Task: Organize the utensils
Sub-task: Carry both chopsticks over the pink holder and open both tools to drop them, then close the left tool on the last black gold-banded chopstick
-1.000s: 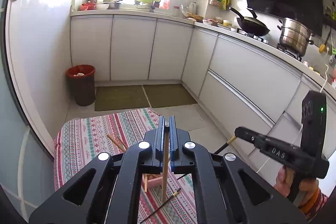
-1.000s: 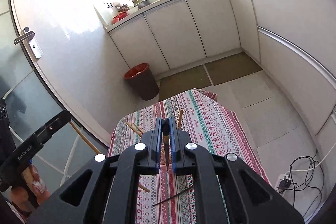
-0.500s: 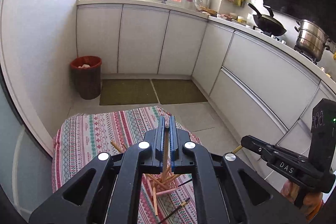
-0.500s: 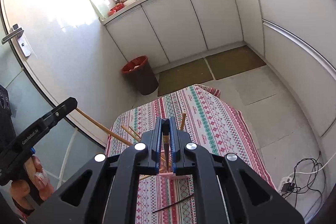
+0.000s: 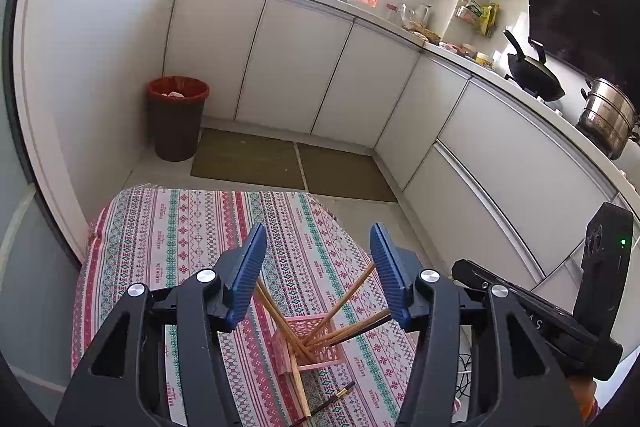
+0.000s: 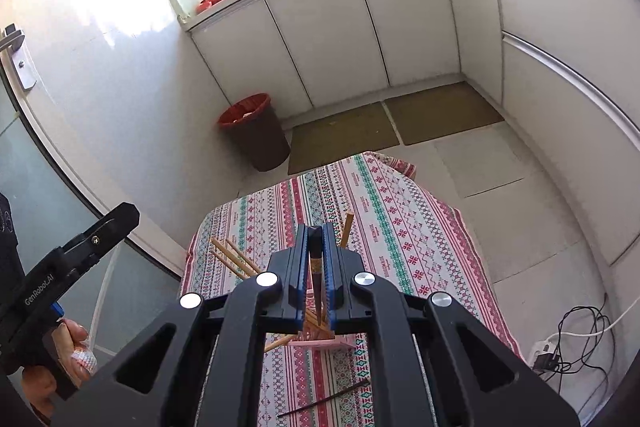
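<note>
A pink slotted holder [image 5: 320, 345] stands on the patterned tablecloth [image 5: 168, 247] with several wooden chopsticks [image 5: 348, 293] fanned out of it. My left gripper [image 5: 319, 259] hovers above it. Its jaws are opening, and nothing is pinched between the blue pads [image 5: 250, 267]. One wooden chopstick [image 5: 299, 385] slants down at the holder's near side. My right gripper [image 6: 316, 233] is shut on a dark chopstick [image 6: 314, 269] that points down over the holder [image 6: 322, 342]. A second dark chopstick [image 6: 325, 397] lies on the cloth in front. A person's hand [image 6: 74, 343] holds the left gripper's handle.
Beyond the table's far edge are a dark bin with a red liner [image 5: 176, 119] and two floor mats [image 5: 248, 159]. White cabinets [image 5: 304, 67] line the back and right. A wok [image 5: 534, 77] and a steel pot [image 5: 606, 117] sit on the stove. Cables [image 6: 576, 339] lie on the floor at the right.
The left gripper was shut on a wooden chopstick and now stands open, with the chopstick down at the holder. Both grippers have sunk closer to the table.
</note>
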Action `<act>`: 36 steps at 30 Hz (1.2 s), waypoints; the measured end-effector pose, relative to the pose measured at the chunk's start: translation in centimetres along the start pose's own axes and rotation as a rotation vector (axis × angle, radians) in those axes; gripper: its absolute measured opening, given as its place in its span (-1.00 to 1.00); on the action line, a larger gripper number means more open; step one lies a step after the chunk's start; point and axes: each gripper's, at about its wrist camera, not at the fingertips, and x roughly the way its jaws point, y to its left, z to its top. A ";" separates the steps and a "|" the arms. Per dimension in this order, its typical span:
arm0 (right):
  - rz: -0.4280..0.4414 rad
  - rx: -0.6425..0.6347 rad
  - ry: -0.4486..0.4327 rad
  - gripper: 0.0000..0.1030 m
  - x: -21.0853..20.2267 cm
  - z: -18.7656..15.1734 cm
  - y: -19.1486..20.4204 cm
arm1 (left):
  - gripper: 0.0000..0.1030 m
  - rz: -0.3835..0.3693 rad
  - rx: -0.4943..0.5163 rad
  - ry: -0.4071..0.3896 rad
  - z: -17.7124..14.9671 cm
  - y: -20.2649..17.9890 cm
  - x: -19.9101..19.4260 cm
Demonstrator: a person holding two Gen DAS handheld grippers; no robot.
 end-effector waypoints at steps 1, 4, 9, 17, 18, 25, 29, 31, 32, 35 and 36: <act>-0.004 -0.006 -0.002 -0.86 0.2 -0.1 0.2 | 0.15 0.004 -0.013 -0.002 0.0 0.3 0.0; -0.009 -0.020 0.004 -0.83 0.9 -0.4 0.6 | 0.16 0.016 -0.017 0.009 -0.1 0.7 0.2; -0.017 -0.042 0.054 -0.54 2.8 -1.7 1.2 | 0.21 0.029 0.023 -0.001 -0.4 0.4 -0.7; -0.091 0.004 0.012 0.32 1.0 -2.5 -0.3 | 0.56 0.040 0.118 -0.013 -1.9 -2.5 -1.7; -0.108 -0.001 0.005 0.33 0.7 -2.6 -0.3 | 0.57 0.047 0.128 -0.012 -2.2 -2.8 -1.7; -0.249 -0.052 -0.058 0.56 -2.0 -3.7 -0.8 | 0.69 0.097 0.170 0.013 -3.6 -3.9 -1.2; -0.289 -0.047 -0.100 0.75 -3.7 -4.2 -1.1 | 0.71 0.109 0.200 0.024 -4.5 -4.5 -1.2; -0.310 -0.036 -0.122 0.81 -4.5 -4.6 -1.5 | 0.75 0.108 0.215 0.033 -4.9 -4.9 -1.3; -0.316 -0.030 -0.129 0.83 -4.8 -4.8 -1.7 | 0.78 0.109 0.224 0.035 -5.1 -5.1 -1.3; -0.327 -0.007 -0.132 0.85 -5.6 -5.2 -2.5 | 0.84 0.107 0.251 0.044 -5.8 -5.7 -1.4; -0.330 0.001 -0.129 0.85 -5.8 -5.4 -2.8 | 0.84 0.105 0.259 0.049 -6.1 -5.9 -1.4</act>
